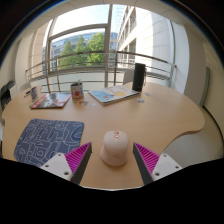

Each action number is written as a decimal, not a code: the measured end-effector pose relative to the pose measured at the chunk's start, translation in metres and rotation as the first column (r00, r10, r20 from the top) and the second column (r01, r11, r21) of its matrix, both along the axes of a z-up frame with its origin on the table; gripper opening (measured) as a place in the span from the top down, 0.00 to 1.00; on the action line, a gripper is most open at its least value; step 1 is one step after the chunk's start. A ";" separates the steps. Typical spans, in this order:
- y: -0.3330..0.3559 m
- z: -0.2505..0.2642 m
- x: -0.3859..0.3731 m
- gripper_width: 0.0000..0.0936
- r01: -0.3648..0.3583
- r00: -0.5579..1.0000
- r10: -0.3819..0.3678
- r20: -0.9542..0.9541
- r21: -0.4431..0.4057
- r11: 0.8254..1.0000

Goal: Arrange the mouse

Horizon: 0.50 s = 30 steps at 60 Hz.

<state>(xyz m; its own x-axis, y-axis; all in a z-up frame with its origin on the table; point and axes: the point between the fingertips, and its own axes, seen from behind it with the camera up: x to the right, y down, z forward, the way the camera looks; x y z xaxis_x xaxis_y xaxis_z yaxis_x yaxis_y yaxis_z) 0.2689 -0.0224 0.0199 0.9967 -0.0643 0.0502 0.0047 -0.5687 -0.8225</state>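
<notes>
In the gripper view, a white mouse sits low in the frame at centre, on the wooden desk. It stands between the fingers of the gripper, which are spread apart with a gap at each side, pink pads facing inward. Left of it lies a patterned blue mouse mat. At upper left rest a magazine and a can. The mouse looks light, rigid and smooth-shelled, so probably slippery; pinching its two long flanks near the middle seems safest.
</notes>
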 end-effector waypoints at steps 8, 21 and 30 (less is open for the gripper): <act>0.028 -0.026 0.012 0.15 0.023 0.999 -0.023 -0.026 -0.026 0.999; 0.042 -0.034 0.014 0.46 0.016 0.998 -0.016 -0.052 -0.011 1.000; 0.036 -0.030 0.017 0.56 0.044 0.999 -0.044 -0.006 -0.022 0.999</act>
